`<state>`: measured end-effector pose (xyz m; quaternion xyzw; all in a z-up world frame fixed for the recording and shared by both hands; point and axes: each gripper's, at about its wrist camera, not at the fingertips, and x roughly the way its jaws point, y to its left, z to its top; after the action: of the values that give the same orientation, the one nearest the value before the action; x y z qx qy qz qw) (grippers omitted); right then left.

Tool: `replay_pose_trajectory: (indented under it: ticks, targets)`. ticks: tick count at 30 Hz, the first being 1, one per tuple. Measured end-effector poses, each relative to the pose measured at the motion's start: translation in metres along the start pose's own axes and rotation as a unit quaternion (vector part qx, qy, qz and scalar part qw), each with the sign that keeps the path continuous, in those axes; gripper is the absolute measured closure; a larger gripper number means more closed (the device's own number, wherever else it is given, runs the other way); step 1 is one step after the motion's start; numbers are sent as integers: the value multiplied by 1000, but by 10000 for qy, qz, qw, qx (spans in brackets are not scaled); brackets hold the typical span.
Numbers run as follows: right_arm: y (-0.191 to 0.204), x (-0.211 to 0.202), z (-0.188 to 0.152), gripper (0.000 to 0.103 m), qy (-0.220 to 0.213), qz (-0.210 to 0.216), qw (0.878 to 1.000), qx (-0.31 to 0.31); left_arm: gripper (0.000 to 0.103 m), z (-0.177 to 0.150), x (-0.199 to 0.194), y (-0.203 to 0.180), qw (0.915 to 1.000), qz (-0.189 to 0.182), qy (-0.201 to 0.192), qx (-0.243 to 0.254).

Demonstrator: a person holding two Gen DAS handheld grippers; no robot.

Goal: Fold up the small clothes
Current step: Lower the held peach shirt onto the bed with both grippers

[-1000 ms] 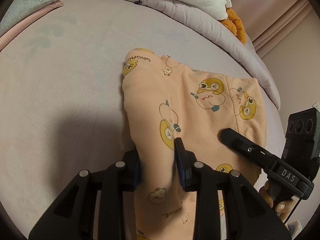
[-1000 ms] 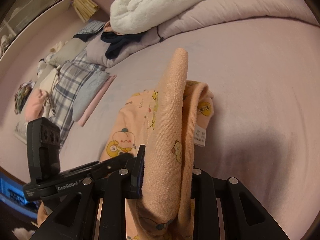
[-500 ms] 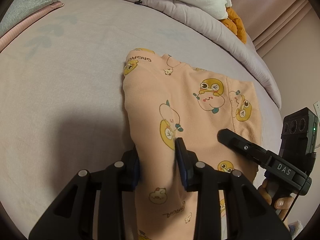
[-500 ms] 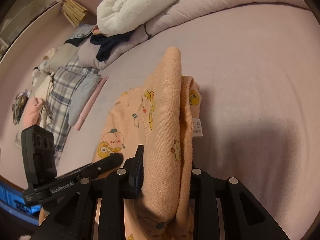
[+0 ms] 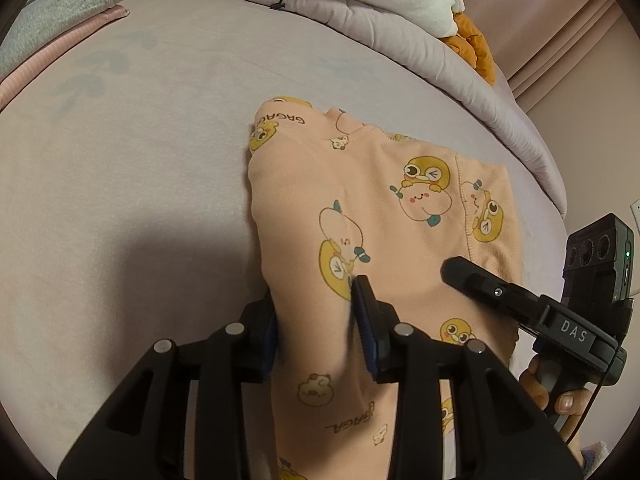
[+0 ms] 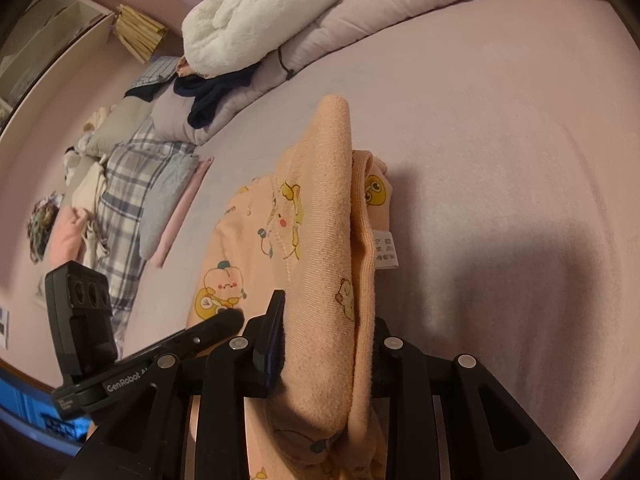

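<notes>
Two grippers: both clamped on one peach cartoon-print garment [image 5: 384,216], near edge lifted off the bed [image 5: 120,160].
Left gripper [image 5: 316,316]: fingers [image 5: 366,320] nearly closed, a pinch of cloth bunched between them.
Right gripper [image 6: 324,344]: fingers [image 6: 270,334] closed on a thick doubled fold standing upright, care tag [image 6: 386,250] hanging at its right side.
Garment position: far half lies flat on the bed, collar end farthest out; near half raised by both grips.
Beyond: rolled quilt [image 6: 360,32], white blanket [image 6: 260,12], stacked folded clothes [image 6: 132,184] well apart at the bed's head.
Risk: uneven carry-over would skew the fold, judging by the two grips' different heights; the thick right-hand bundle could slip out of the fingers; dragging could rumple the flat half.
</notes>
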<state>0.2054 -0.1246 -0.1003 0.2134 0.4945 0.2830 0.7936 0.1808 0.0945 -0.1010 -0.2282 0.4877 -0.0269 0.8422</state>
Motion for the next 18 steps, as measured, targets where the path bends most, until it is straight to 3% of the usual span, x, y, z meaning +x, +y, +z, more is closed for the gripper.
replay_pose_trajectory:
  ticks: [18]
  targets:
    - [-2,-5,2,75,1,-39,10000,85,65,-5,-7,1,9999,161,-13,34]
